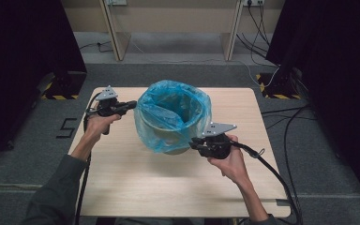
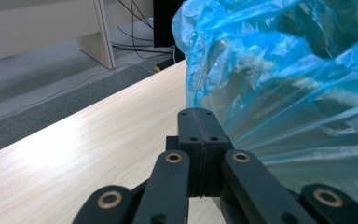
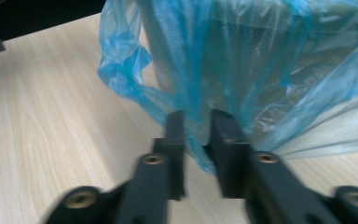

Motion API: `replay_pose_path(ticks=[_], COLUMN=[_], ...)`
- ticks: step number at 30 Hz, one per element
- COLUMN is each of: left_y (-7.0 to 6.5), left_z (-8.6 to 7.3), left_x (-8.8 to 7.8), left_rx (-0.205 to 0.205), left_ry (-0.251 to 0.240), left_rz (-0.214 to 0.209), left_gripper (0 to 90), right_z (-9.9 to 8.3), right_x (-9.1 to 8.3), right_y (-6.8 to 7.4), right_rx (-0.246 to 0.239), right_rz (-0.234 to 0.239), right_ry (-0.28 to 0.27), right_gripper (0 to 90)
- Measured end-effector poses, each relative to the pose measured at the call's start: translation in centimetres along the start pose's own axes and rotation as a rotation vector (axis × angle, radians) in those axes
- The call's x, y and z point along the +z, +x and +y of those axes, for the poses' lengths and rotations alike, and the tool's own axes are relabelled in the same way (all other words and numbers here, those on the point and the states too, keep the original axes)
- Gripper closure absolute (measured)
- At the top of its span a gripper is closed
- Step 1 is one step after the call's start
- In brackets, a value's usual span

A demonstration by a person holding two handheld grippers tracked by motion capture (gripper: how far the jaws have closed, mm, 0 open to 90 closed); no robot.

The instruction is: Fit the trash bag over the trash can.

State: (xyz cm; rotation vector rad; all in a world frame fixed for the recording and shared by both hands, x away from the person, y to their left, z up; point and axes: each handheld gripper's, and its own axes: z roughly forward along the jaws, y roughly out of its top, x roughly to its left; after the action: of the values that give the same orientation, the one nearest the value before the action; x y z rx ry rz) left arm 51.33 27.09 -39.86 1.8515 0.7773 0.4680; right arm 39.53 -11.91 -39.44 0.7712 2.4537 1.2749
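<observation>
Forearms come in from the near edge of the wooden table, one to each side of a bin lined with a blue plastic bag that stands near the table's middle. The left hand reaches forward with the wrist nearly straight, holding the left gripper level and pointed rightward at the bag's upper left side; in the left gripper view its jaws are pressed flat together, and whether any film is pinched between them cannot be told. The right hand is angled inward — the right gripper aims left at the bag's lower right side. Its jaws stand a little apart, with a fold of blue film hanging between them.
</observation>
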Motion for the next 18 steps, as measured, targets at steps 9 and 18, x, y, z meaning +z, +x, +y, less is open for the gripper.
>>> replay_pose_path(ticks=[9, 18], left_y=[-0.5, -4.7], left_z=[1.2, 0.7], left_x=[-2.9, -5.5], left_rx=[-0.054, -0.039], left_ry=[-0.07, -0.072], left_rz=[-0.017, -0.089], left_gripper=[60.8, 42.0], right_z=[2.4, 3.1], right_x=[-5.1, -2.9], right_y=[-2.1, -5.8], right_rx=[0.082, 0.191], right_rz=[-0.146, -0.231], right_ry=[-0.171, -0.132], right_gripper=[51.1, 46.5])
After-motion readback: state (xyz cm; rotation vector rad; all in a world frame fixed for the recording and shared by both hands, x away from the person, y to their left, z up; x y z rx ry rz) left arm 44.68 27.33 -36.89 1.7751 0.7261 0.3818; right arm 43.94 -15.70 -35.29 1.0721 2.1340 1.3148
